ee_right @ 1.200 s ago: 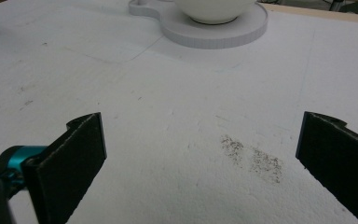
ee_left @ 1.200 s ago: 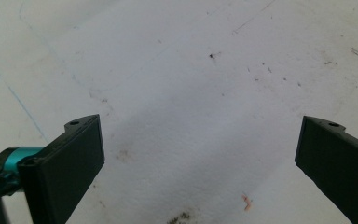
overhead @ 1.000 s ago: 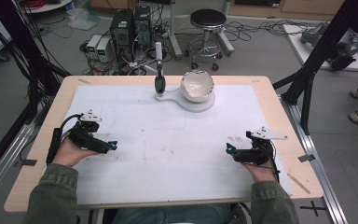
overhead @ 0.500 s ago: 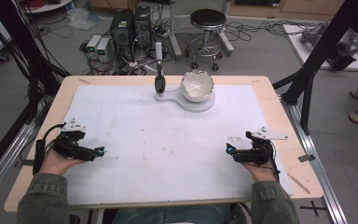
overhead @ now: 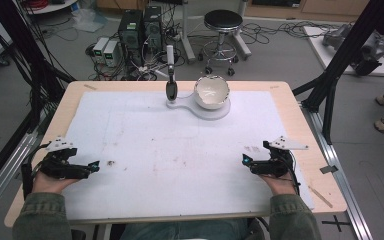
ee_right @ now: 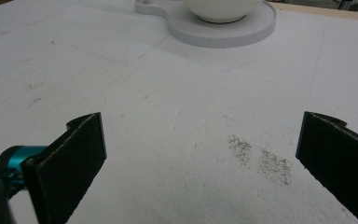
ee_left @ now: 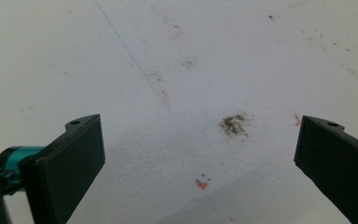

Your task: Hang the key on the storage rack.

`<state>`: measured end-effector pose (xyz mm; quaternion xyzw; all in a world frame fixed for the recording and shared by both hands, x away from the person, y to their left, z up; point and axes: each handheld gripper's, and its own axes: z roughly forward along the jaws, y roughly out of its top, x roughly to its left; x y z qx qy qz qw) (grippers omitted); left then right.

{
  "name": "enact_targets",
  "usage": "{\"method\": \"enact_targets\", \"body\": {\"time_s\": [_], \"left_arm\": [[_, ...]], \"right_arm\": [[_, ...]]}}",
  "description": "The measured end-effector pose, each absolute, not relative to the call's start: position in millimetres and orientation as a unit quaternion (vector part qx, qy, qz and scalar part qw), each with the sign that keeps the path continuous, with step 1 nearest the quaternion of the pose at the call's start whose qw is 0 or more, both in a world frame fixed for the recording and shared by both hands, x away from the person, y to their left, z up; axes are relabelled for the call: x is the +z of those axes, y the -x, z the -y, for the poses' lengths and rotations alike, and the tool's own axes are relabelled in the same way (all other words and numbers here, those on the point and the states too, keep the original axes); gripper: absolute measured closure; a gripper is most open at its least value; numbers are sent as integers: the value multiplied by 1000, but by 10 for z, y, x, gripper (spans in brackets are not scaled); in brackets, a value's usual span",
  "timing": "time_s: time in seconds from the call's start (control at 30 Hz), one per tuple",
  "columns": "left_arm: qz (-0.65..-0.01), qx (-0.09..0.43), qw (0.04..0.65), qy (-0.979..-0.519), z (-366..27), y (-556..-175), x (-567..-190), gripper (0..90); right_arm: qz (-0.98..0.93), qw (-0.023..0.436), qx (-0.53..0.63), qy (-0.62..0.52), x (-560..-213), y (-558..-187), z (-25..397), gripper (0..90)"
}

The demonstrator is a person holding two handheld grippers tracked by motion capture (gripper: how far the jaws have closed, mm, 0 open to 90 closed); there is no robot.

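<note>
Two grippers on my screen, both spread wide and holding nothing: left gripper [overhead: 91, 166] low at the near-left table edge, right gripper [overhead: 246, 160] near-right. One white bowl [overhead: 211, 92] sits on one white base [overhead: 215, 111] at the far centre, one black-tipped tool [overhead: 171, 86] upright beside it. White sheet [overhead: 180, 150] between is bare, just smudges.

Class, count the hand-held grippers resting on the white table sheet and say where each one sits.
2. The left gripper lies near the sheet's front-left edge; the right gripper lies near its front-right edge. Both have their fingers wide apart. None seems hidden.
</note>
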<state>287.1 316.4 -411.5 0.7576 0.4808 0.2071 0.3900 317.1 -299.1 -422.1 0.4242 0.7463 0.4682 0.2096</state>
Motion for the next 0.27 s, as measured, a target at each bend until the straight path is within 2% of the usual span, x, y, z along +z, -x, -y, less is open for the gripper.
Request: {"method": "enact_targets", "body": {"time_s": [0.27], "left_arm": [[-488,240,423,-725,-3254,-2756,-4121,17]], "right_arm": [[-751,206,468,-417,-4235,-3188,2965,5]]}}
